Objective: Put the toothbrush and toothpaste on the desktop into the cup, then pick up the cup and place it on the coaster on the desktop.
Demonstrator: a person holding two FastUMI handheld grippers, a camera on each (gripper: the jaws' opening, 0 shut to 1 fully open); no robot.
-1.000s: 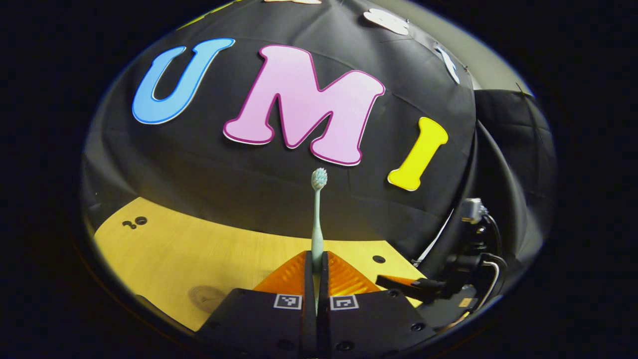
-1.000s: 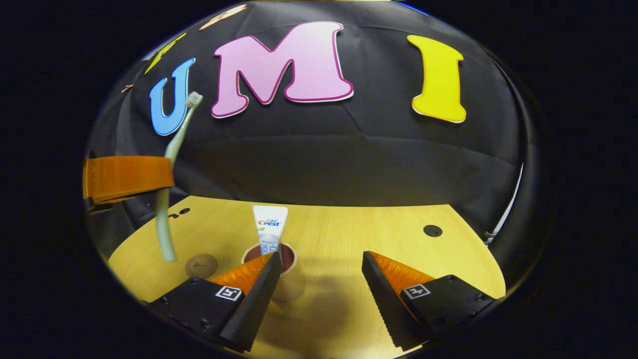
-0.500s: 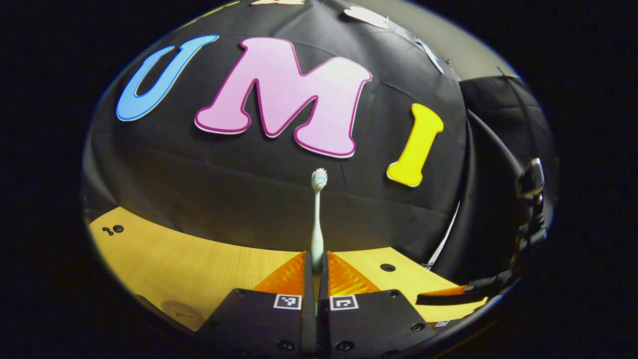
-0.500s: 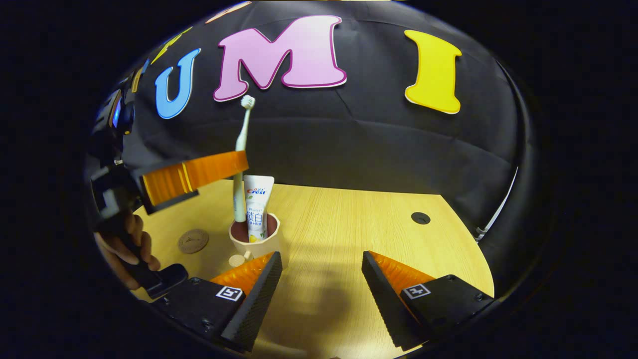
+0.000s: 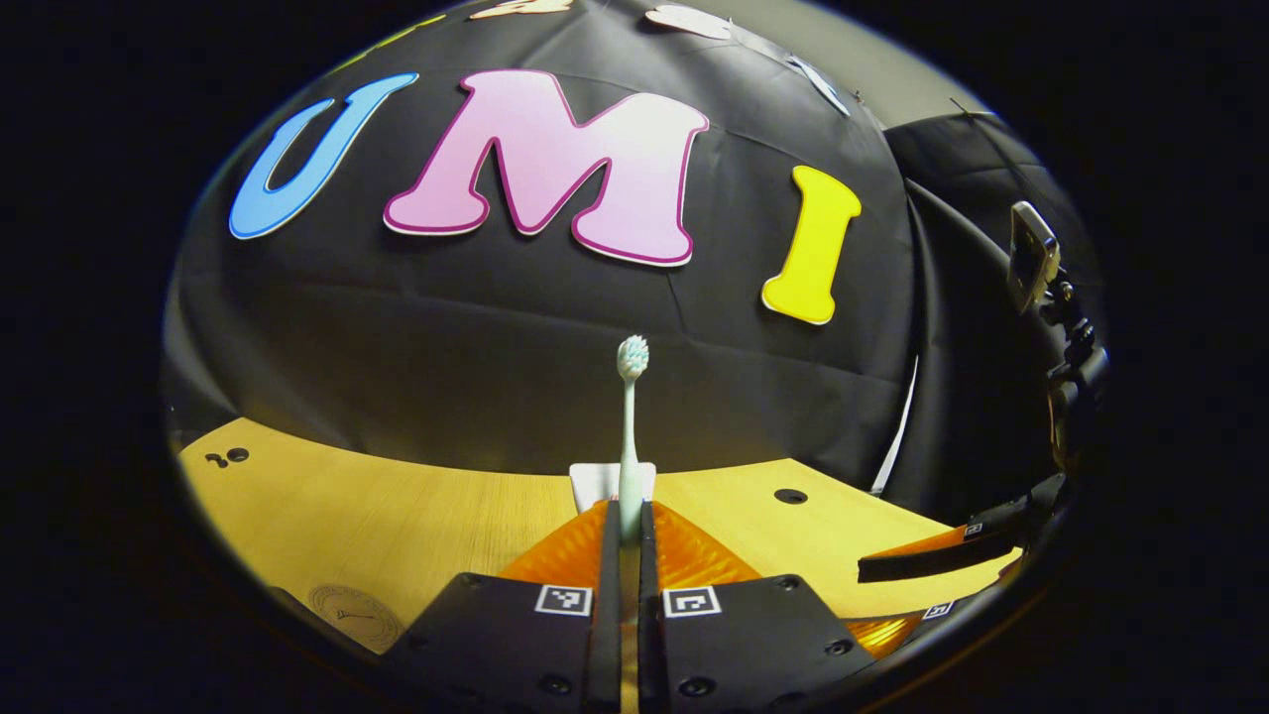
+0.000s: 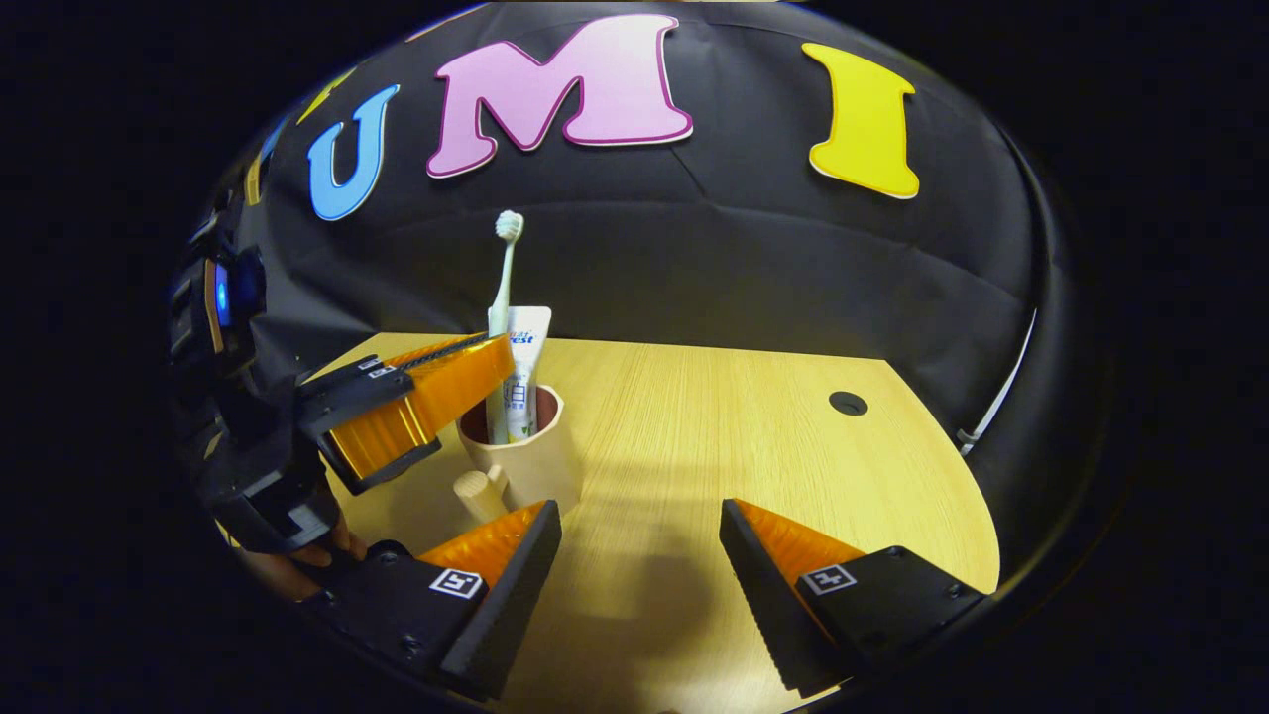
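Brush held over the cup

Lower centre in the right gripper view, the right tongs (image 6: 639,540) gape apart; left of centre, the left tongs (image 6: 466,372) clamp the toothbrush (image 6: 504,273) (upright) in the cup (image 6: 530,466) beside the toothpaste (image 6: 522,372); the coaster (image 5: 354,616) lies lower left on the worktop (image 6: 734,446).

left gripper (image 6: 466,372) over cup (image 6: 525,466), bare desktop (image 6: 753,436) rightward

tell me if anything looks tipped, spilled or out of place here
Nothing stands out. The cup stands upright on the wooden desktop with the toothpaste tube upright inside it. The left gripper holds the toothbrush vertical, its lower end inside the cup. The right gripper is open, near the cup.
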